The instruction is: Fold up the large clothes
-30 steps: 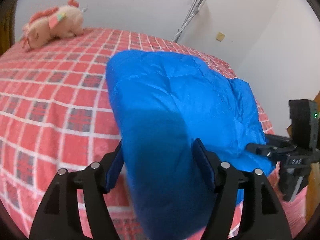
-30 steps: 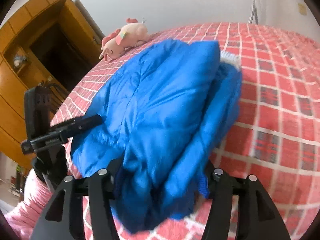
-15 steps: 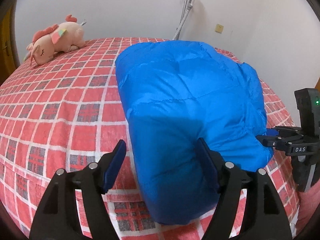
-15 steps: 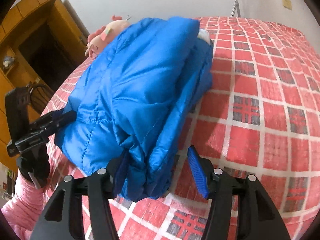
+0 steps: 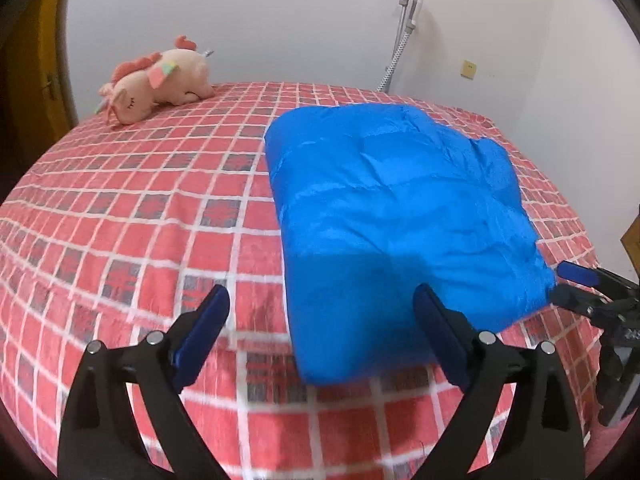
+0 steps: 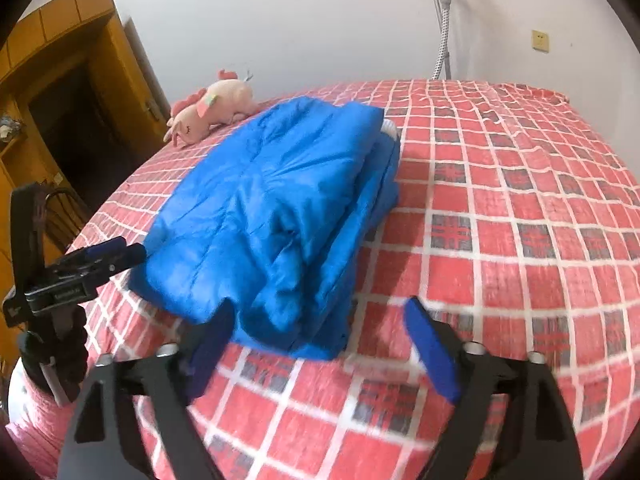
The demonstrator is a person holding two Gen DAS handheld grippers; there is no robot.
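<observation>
Pink plush toy (image 5: 158, 80) beyond blue jacket (image 5: 396, 216).

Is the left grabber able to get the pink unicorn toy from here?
Probably not without moving: the plush unicorn lies at the bed's far edge, well beyond the opening left gripper. Only bare checked bedspread lies between.

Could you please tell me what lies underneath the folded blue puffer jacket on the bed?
The folded blue puffer jacket rests directly on the red checked bedsheet. A small white patch peeks out at its far edge; anything else beneath it is covered.
</observation>
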